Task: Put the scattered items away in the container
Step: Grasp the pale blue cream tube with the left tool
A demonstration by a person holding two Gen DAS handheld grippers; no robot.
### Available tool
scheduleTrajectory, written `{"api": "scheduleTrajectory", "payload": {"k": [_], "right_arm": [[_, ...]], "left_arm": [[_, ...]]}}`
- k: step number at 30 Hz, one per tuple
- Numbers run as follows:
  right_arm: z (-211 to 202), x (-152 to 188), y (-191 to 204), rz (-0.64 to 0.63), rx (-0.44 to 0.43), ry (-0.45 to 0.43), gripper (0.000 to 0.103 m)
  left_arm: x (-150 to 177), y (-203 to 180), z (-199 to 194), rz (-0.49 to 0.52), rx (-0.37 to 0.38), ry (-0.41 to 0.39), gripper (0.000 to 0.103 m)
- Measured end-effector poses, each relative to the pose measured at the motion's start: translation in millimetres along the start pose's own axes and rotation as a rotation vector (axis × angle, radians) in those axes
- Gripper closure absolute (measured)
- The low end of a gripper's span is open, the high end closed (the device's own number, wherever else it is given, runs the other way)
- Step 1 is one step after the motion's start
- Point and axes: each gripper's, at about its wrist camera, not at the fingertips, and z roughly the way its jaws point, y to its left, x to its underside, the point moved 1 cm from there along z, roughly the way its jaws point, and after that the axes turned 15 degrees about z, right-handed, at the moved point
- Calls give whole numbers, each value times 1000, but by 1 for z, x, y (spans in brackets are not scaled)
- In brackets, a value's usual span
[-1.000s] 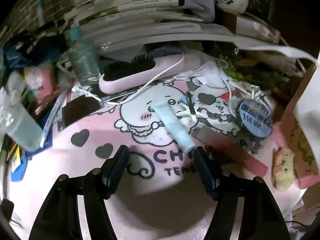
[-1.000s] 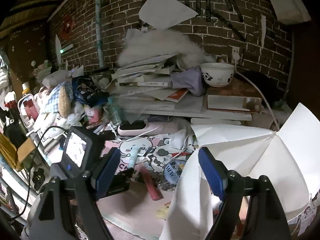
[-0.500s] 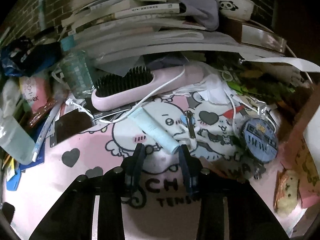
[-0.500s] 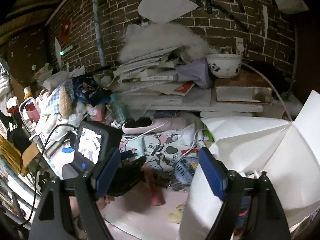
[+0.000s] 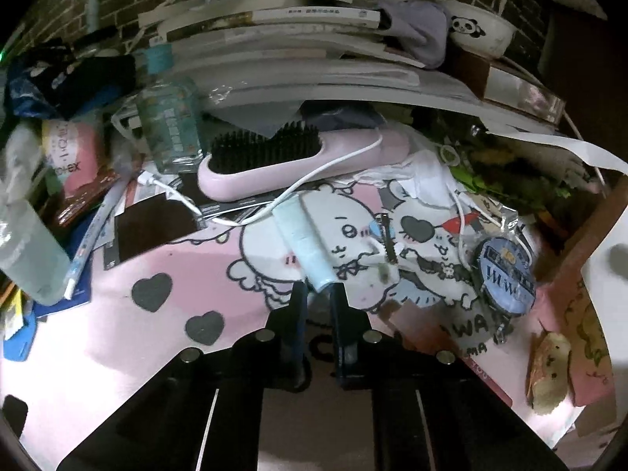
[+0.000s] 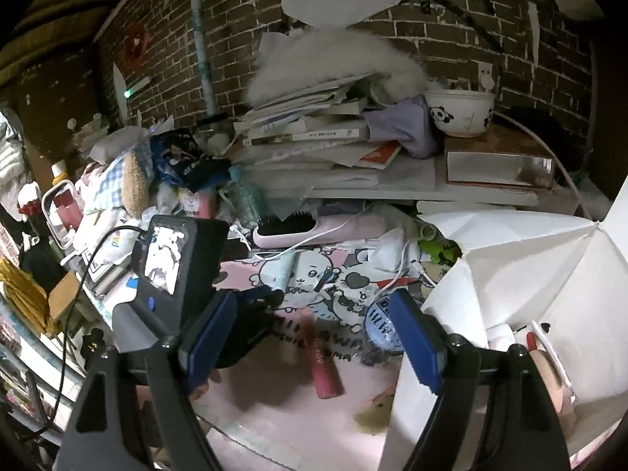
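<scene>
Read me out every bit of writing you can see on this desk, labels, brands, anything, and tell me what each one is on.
"WA" and "MA", fragments only: pink cartoon mat, partly hidden by the left gripper.
"W" and more, unclear: round blue tin.
"ex", end of a word: pink packet.
Book spine, green bottle label, pink tube: printed, but too small or blurred to read.
</scene>
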Motion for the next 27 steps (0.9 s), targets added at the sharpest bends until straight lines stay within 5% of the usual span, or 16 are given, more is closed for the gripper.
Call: {"api": "scheduleTrajectory", "payload": {"k": [7, 12, 14, 16, 27], "right_arm": [[0, 0, 2, -6, -17, 4, 25], [-1, -1, 1, 3, -29, 3, 25], [-1, -1, 0, 3, -31, 1, 25], [-1, -1, -2, 5, -31, 0, 25], [-1, 2, -2, -10, -24, -10, 25]], "left_arm": [[-16, -9, 12, 18, -62, 33, 66], [-24, -4, 21, -9, -94, 59, 69], [-25, -3, 22, 7, -118, 66, 85], [-23, -2, 21, 14, -110, 63, 91], [-2, 10, -8, 24, -79, 48, 91]]}}
